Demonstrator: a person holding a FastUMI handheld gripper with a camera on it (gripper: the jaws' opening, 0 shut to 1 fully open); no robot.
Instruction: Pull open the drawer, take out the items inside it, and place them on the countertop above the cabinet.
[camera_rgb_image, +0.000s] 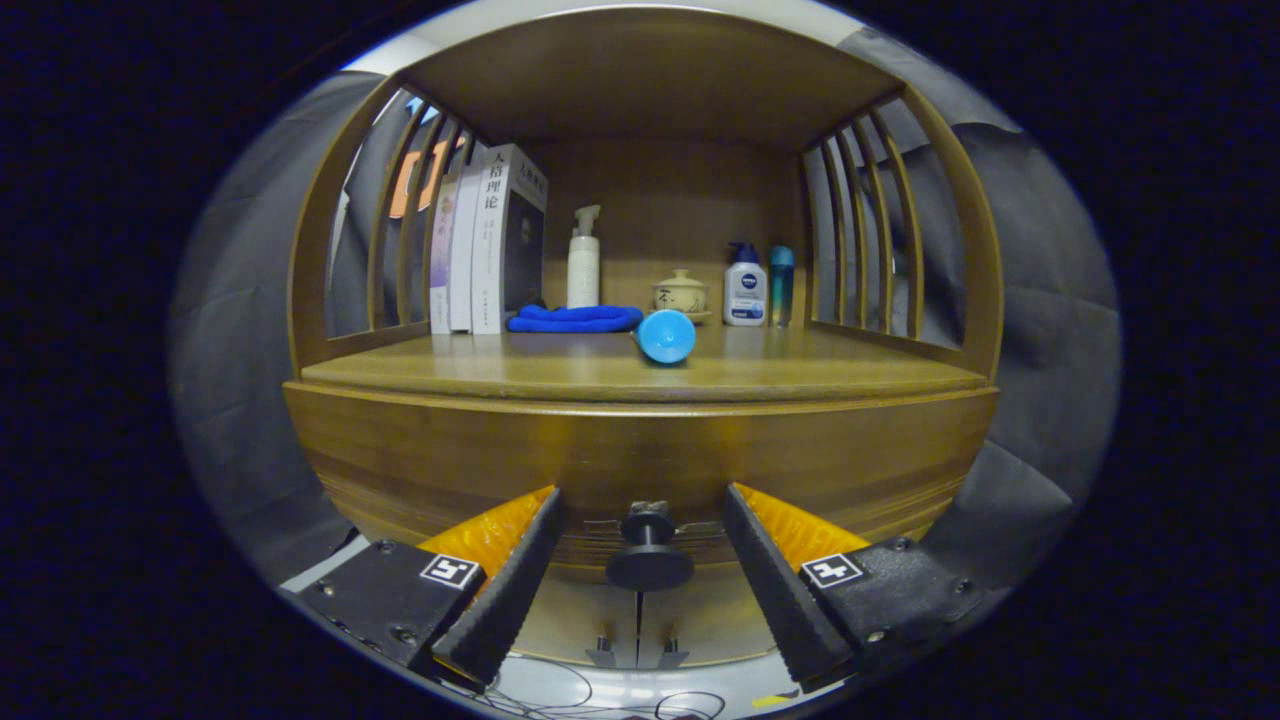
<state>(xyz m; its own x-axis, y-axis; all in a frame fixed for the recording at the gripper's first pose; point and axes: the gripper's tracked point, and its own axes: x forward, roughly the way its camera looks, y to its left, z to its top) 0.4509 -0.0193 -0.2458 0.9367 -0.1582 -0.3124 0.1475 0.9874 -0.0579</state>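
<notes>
Brown wood makes the whole cabinet (640, 450), which has slatted side walls, a roof board and a closed back above its tabletop (560, 372). Under the tabletop runs the curved front of the drawer (420, 460), and it looks closed, flush with the cabinet body; what lies inside it is hidden. On the tabletop, at the left rear, three books (490, 240) stand upright and touch each other, leaning against the left slats. Just beside them to the right lies a folded blue cloth (575, 319), and behind the cloth stands a white pump bottle (583, 262). A blue cup (666, 336) lies on its side in the middle of the tabletop, its round end turned toward the camera, touching or nearly touching the right end of the cloth. Behind the cup, near the back wall, sits a small beige lidded pot (681, 292) on a saucer. To the right of it stands a white bottle with a dark blue pump (745, 286), and just beside that a slim teal bottle (781, 285). The claw (645, 575) is released, with its fingers (505, 590) wide apart. The dark round drawer knob (649, 552) sits between the fingers, and neither finger touches it.
</notes>
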